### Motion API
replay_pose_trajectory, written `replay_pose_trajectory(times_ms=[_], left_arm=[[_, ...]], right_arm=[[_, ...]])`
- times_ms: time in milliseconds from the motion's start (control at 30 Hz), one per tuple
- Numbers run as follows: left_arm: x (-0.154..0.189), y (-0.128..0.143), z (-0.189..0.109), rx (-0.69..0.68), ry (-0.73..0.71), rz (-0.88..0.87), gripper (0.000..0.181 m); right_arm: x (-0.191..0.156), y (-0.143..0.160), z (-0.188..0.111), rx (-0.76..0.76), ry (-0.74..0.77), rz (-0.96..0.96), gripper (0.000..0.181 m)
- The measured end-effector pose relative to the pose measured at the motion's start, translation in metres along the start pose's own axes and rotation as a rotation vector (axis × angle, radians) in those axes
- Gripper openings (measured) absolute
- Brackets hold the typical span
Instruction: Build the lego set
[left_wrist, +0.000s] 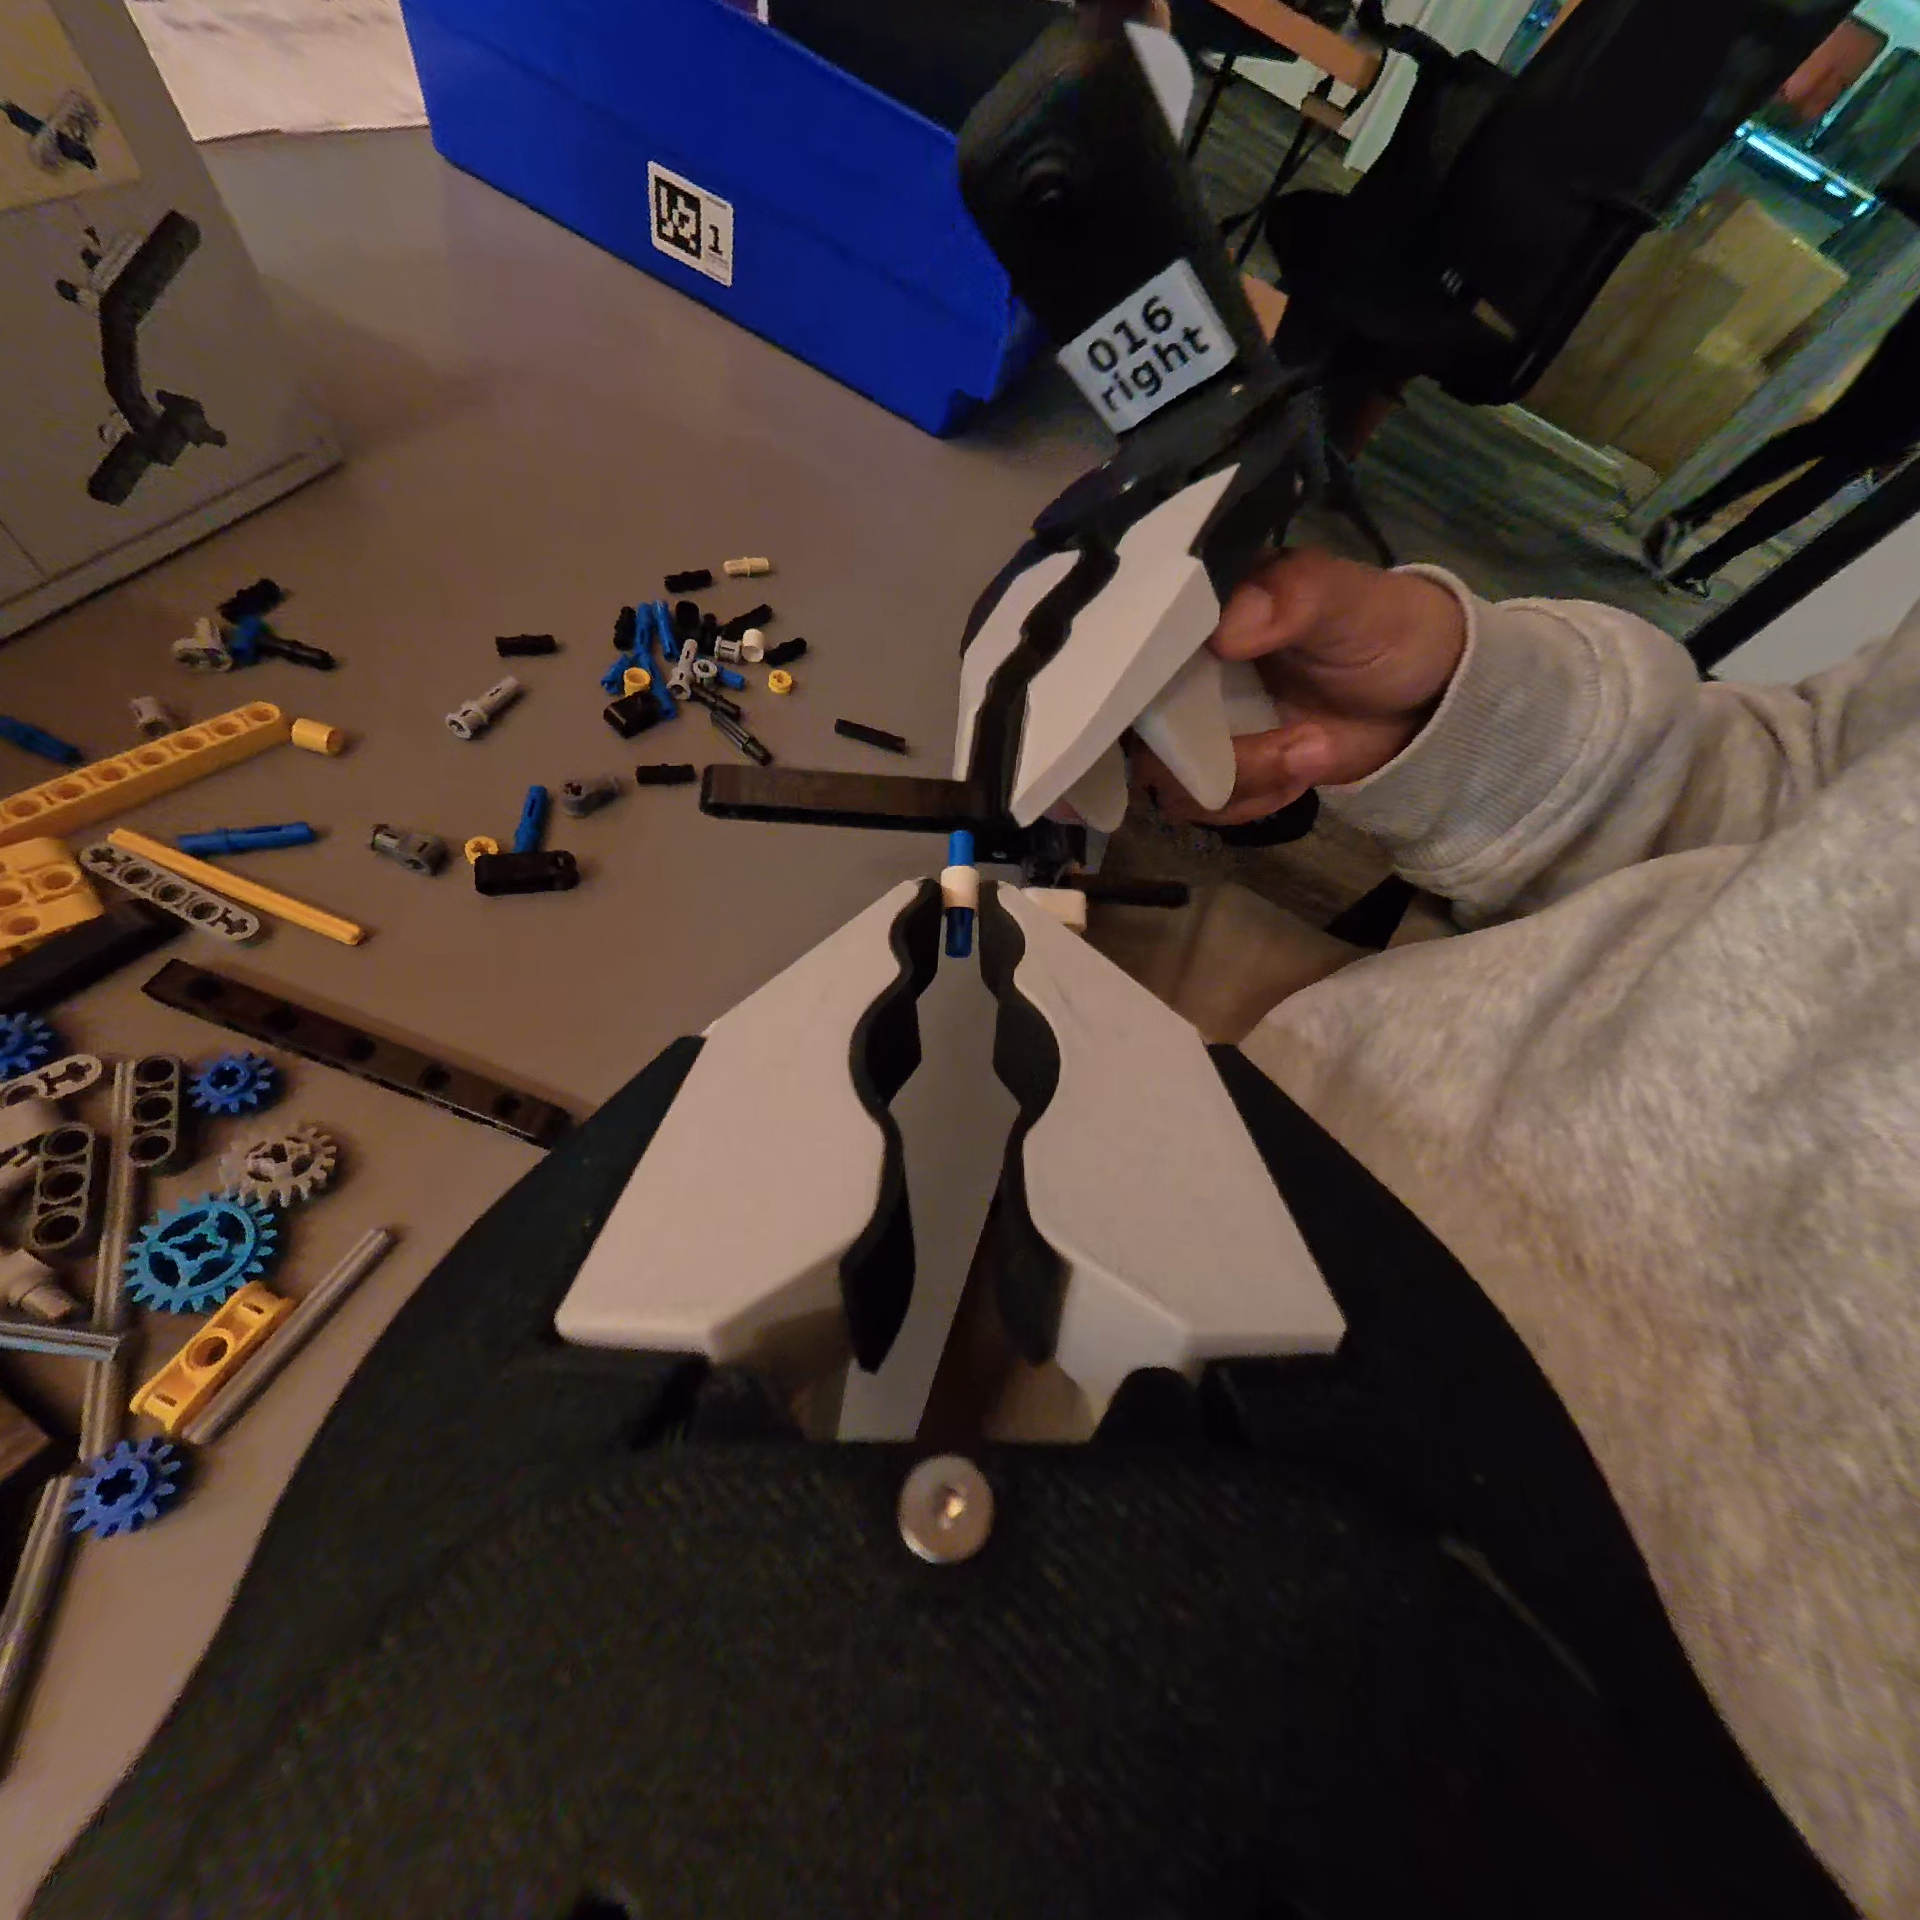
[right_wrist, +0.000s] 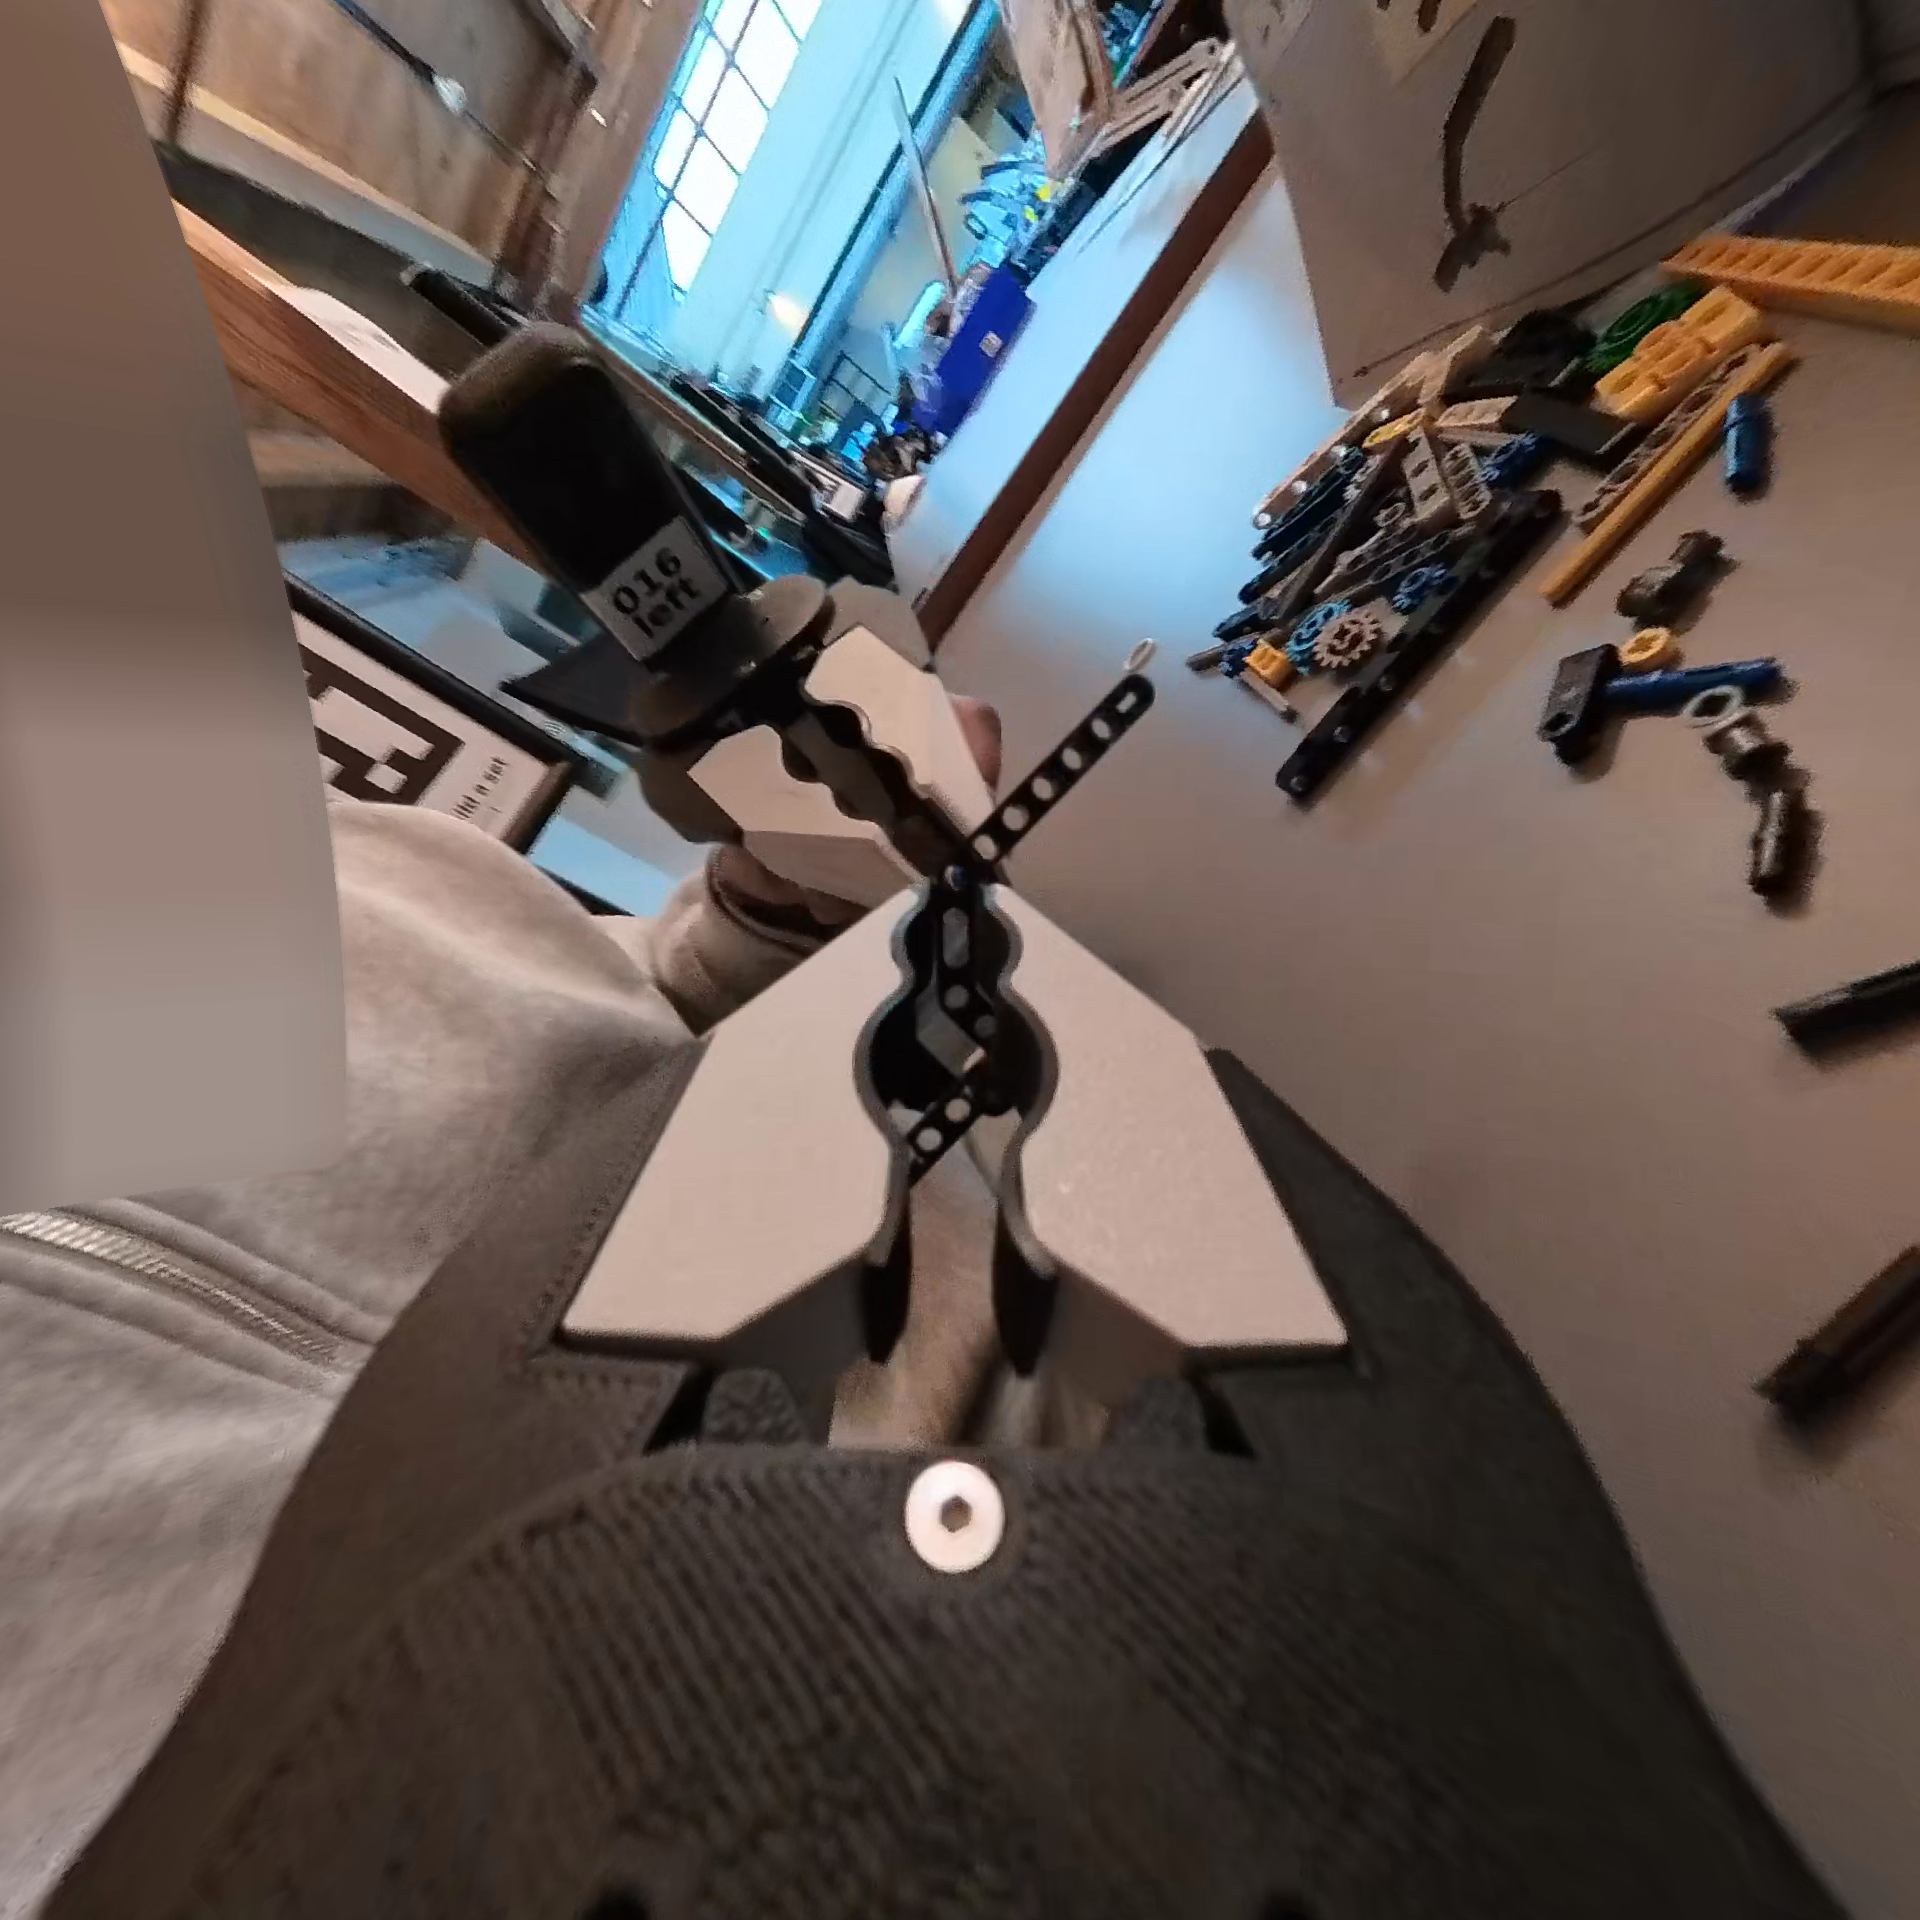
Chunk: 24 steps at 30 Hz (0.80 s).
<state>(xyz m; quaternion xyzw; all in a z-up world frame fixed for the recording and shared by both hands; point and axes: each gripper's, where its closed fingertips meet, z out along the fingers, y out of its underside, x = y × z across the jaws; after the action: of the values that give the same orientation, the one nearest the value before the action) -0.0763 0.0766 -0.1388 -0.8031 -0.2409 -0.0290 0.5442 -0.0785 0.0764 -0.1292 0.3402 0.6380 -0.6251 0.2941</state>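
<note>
While my left gripper (left_wrist: 961, 904) pinches a blue pin (left_wrist: 958, 914) with a white bush at its tips, nearly closed, my right gripper (right_wrist: 956, 894) is clamped on a long black holed beam (right_wrist: 1081, 743), mid-frame above the table (left_wrist: 499, 468). Loose pins, gears and yellow beams (left_wrist: 135, 774) sit lower left. As for containers, the blue bin (left_wrist: 727, 187) is top centre, can't tell what's inside.

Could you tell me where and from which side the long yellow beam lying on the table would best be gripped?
Probably from above, across its narrow width near mid-length. The long yellow beam lies flat on the table, so its two long side edges are free for the fingers. Its right end nearly touches a small yellow bush, so the ends look less convenient.
</note>
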Motion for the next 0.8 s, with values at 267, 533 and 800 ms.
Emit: replay_pose_trajectory(times_ms=[267,533,800], left_arm=[[0.0,0.007,0.004,-0.041,-0.019,0.042,0.004],[0.001,0.002,0.004,-0.003,-0.012,0.054,0.004],[0.009,0.001,0.003,0.023,0.03,0.123,0.004]], right_arm=[[0.004,0.005,0.0,-0.04,0.078,-0.075,0.004],[0.004,0.005,-0.002,-0.035,0.048,-0.039,0.004],[-0.003,0.008,-0.004,-0.052,-0.06,0.048,0.004]])
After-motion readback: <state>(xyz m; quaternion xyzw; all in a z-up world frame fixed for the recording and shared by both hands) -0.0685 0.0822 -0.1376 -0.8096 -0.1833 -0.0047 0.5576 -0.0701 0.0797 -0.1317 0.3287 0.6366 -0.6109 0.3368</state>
